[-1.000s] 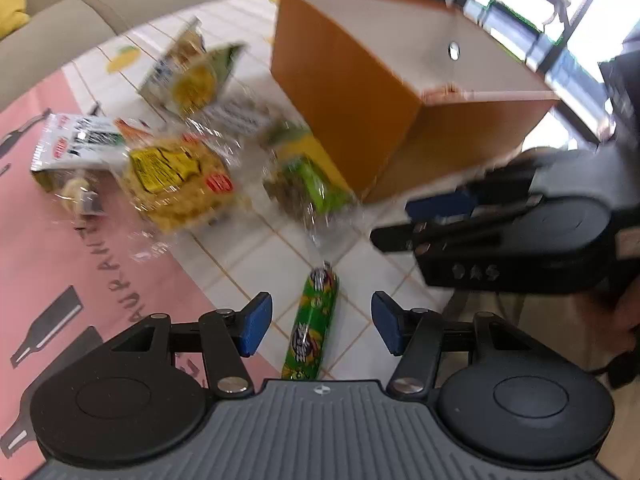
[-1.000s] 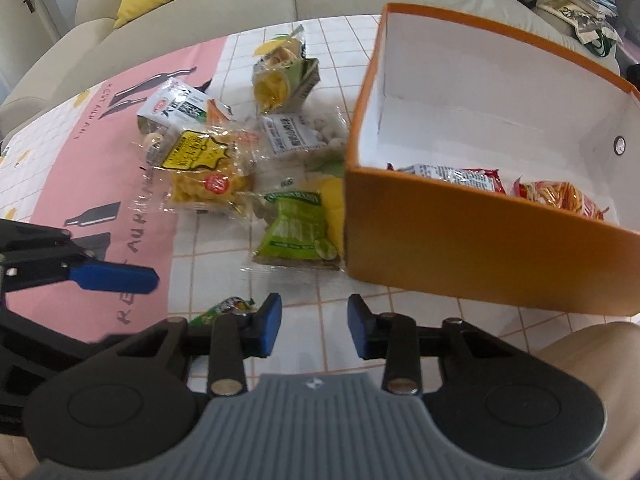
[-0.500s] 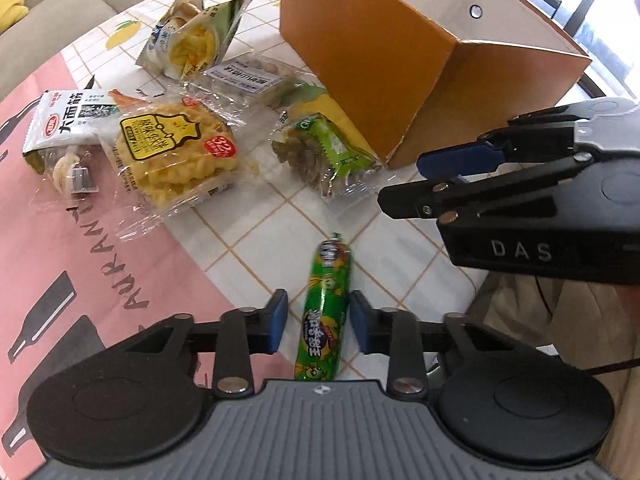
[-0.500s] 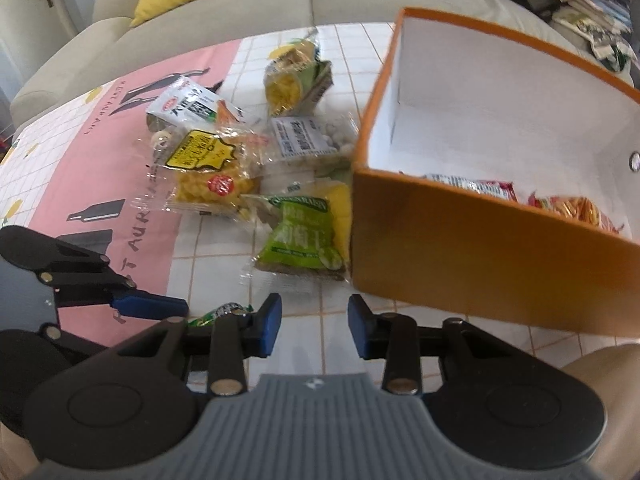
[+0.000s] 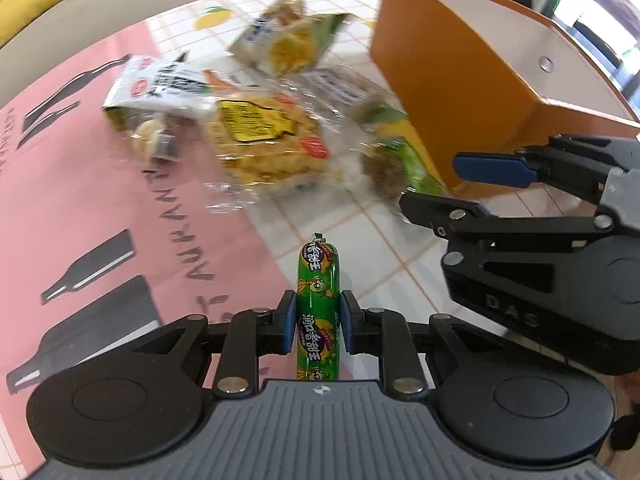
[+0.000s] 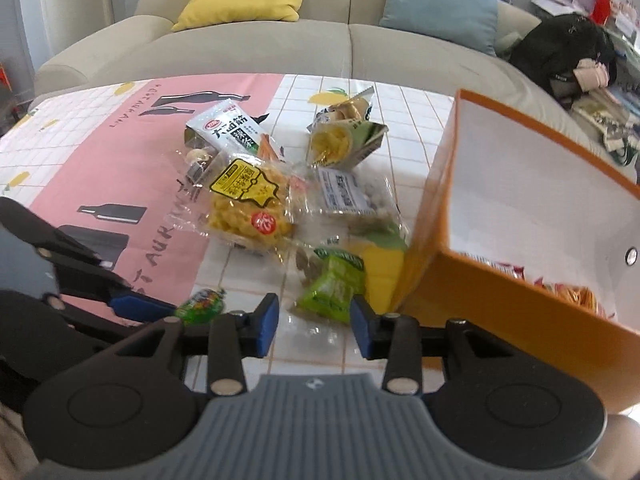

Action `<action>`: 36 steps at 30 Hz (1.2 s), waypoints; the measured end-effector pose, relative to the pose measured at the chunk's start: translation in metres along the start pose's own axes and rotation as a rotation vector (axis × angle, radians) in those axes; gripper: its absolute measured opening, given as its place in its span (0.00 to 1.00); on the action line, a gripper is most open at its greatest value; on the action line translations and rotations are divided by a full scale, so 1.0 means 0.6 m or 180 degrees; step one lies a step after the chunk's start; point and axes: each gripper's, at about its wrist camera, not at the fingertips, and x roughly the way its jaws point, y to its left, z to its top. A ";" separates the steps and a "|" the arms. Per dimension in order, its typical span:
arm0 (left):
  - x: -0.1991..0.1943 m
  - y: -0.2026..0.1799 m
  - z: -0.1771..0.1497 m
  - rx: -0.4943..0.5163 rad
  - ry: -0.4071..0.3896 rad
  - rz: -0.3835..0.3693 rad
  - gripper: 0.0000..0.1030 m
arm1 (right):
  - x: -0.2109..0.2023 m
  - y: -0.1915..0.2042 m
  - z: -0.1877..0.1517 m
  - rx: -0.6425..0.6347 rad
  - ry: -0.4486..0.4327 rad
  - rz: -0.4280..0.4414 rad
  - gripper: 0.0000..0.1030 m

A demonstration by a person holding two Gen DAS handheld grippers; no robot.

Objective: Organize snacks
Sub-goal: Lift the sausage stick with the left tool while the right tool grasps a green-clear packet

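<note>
Left wrist view is motion-blurred over the snack pile; labels there can't be read. The orange box (image 5: 460, 76) has its inside hidden from that side. In the right wrist view its near wall covers most of the contents, only red and orange packet tops (image 6: 560, 284) peek over. The box is cut off at the right edge.

The green sausage stick (image 5: 317, 312) lies lengthwise between the left gripper (image 5: 317, 322) pads, both blue pads pressed on its sides, jaws narrow, its near end hidden under the gripper body. Whether it is off the tablecloth (image 5: 100, 200) can't be told.

Right gripper (image 6: 314, 326) jaws are opening, nothing between them. The green pea packet (image 6: 334, 288) lies just beyond the fingertips, beside the box corner. The yellow crisp bag (image 6: 244, 208) and white noodle pack (image 6: 222, 130) sit farther back.
</note>
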 end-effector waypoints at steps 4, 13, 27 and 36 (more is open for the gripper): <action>-0.003 0.013 0.002 -0.0114 -0.0017 0.0040 0.24 | 0.022 0.021 0.002 -0.0183 -0.0030 -0.0206 0.47; 0.003 0.030 -0.003 -0.0298 -0.0023 0.0004 0.24 | 0.062 0.047 -0.014 -0.0464 -0.0053 -0.0405 0.46; -0.016 0.025 -0.005 -0.0515 -0.0126 -0.0019 0.24 | 0.060 0.055 -0.028 -0.0610 -0.0063 -0.0510 0.31; -0.052 0.026 -0.007 -0.0833 -0.0259 -0.0096 0.24 | 0.009 0.019 -0.005 -0.0114 0.0083 0.0020 0.27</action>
